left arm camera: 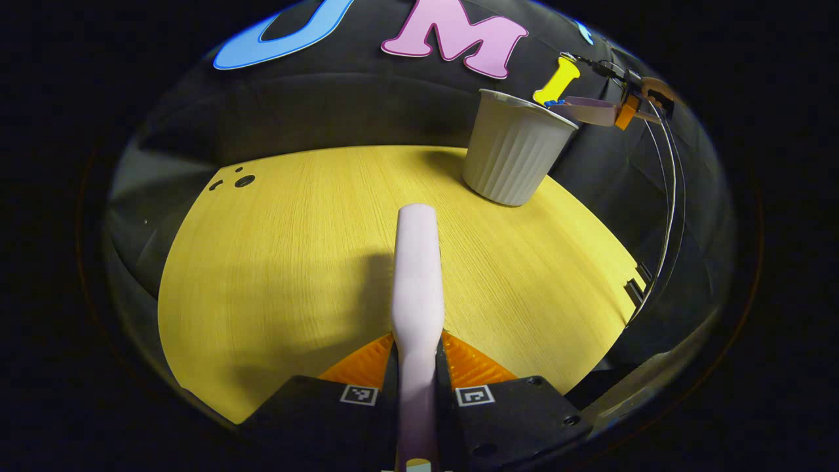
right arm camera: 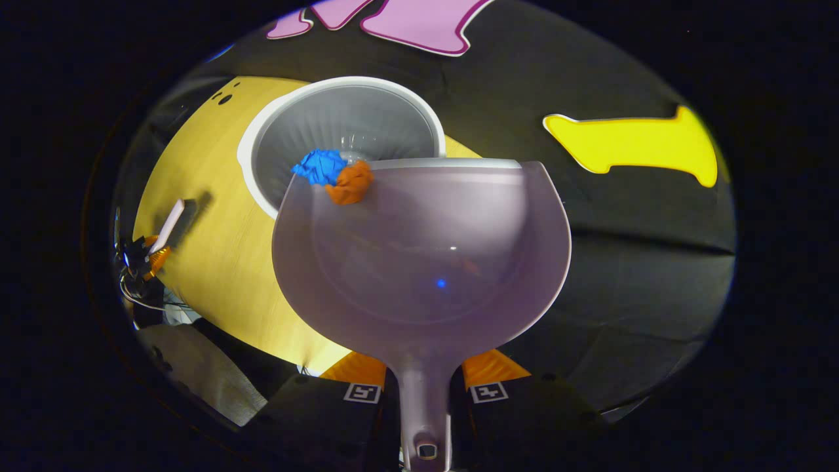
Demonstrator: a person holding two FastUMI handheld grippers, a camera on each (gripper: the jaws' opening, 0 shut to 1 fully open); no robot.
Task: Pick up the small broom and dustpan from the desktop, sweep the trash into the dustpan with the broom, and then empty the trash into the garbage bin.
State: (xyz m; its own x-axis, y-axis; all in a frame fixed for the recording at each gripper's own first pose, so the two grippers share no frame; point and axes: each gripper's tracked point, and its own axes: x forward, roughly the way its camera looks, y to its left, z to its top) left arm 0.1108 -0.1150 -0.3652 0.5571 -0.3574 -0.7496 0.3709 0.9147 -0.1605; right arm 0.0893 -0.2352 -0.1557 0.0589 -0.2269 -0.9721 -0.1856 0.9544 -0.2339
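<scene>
Nothing readable stands on any object. Each hand-held gripper carries two small square black-and-white coded markers (left arm camera: 359, 394) (right arm camera: 362, 392) near its fingers; they look like machine patterns, perhaps, and hold no words or numbers.

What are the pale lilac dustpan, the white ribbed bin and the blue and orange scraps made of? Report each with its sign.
Pale lilac dustpan: likely smooth plastic, glossy highlight.
White ribbed bin: probably moulded plastic, even fluting, matte.
Blue scrap and orange scrap: seemingly crumpled paper, sharp creases.
</scene>
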